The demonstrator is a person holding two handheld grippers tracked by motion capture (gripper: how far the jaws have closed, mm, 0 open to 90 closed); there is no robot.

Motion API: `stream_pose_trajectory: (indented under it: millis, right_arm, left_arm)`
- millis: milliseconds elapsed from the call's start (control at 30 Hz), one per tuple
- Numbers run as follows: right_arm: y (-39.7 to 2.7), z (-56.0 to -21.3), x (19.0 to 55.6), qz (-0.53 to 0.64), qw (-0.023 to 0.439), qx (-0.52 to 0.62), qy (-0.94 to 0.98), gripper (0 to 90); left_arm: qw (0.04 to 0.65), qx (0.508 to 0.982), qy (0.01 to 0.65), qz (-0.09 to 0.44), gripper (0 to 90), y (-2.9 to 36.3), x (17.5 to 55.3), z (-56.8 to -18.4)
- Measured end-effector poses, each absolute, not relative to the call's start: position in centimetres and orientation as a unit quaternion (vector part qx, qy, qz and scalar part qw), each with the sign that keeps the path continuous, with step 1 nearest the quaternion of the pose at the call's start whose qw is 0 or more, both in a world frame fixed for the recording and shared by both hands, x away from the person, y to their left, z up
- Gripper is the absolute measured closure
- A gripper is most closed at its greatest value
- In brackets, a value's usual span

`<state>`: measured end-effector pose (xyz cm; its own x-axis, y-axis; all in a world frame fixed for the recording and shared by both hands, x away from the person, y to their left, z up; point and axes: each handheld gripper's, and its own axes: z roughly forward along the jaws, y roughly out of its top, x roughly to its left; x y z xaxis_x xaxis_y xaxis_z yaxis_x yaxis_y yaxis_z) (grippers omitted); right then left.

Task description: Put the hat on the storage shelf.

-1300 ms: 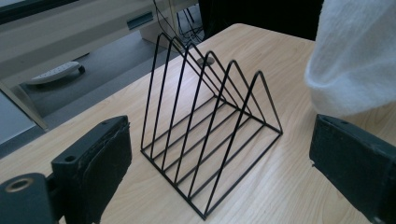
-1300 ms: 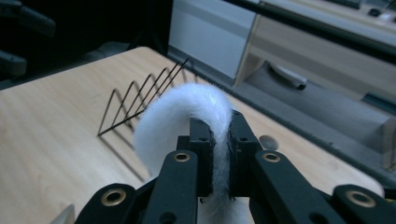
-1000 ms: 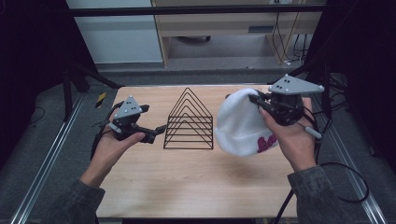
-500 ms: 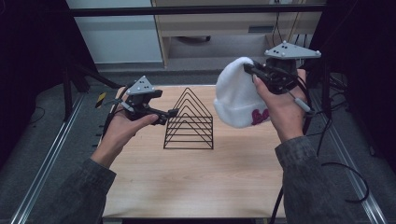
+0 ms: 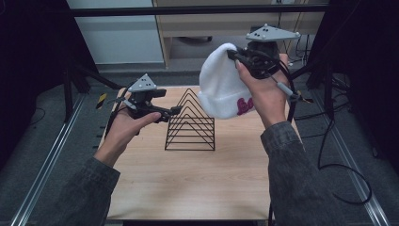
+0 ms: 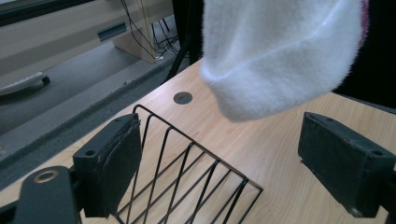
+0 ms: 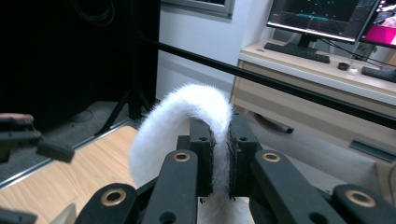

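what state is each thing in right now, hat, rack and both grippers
white beanie: lifted clear of the table, hanging from the right gripper, above and behind the rack
wire rack: standing upright on the table, nothing on it
right gripper: shut on the beanie's fabric
left gripper: open, jaws have just been closing a little, nothing pressed between them, beside the rack

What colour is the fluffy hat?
The hat is white, with pink-red lettering near its brim; the high view shows it best.

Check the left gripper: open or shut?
Open. In its own view the left gripper has its pads well apart, nothing pinched; the rack and the hat lie beyond them.
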<state>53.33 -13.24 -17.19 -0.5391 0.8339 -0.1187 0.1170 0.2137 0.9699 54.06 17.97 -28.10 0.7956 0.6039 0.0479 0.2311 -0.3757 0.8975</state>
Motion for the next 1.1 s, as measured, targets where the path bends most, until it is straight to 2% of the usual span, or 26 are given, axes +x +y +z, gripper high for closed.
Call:
stream_pose_trajectory:
  millis: [267, 600, 933, 1000, 1033, 1100]
  right_arm:
    - [-11.0, -16.2, 53.6, 0.531, 0.338, 0.321, 0.708, 83.4]
    - [-8.7, -15.1, 53.6, 0.544, 0.316, 0.301, 0.717, 83.3]
    - [-7.3, -14.9, 52.6, 0.562, 0.290, 0.276, 0.723, 83.3]
    - [-7.2, -15.0, 52.3, 0.563, 0.287, 0.270, 0.726, 83.3]
    - [-7.2, -15.0, 52.3, 0.563, 0.287, 0.270, 0.726, 83.3]
    - [-7.4, -15.2, 52.1, 0.563, 0.286, 0.268, 0.728, 83.3]
  left_arm:
    - [0.481, 0.821, 0.239, 0.193, 11.9, 17.0, 53.6, -28.7]
    - [0.479, 0.822, 0.250, 0.183, 9.3, 17.0, 54.7, -30.0]
    - [0.489, 0.821, 0.254, 0.148, 8.8, 17.0, 55.7, -31.0]
    - [0.485, 0.825, 0.249, 0.147, 21.9, 16.8, 55.7, -31.2]
    - [0.481, 0.829, 0.242, 0.150, 21.9, 16.6, 55.5, -31.2]
    - [0.467, 0.835, 0.236, 0.169, 42.3, 16.5, 55.2, -31.2]
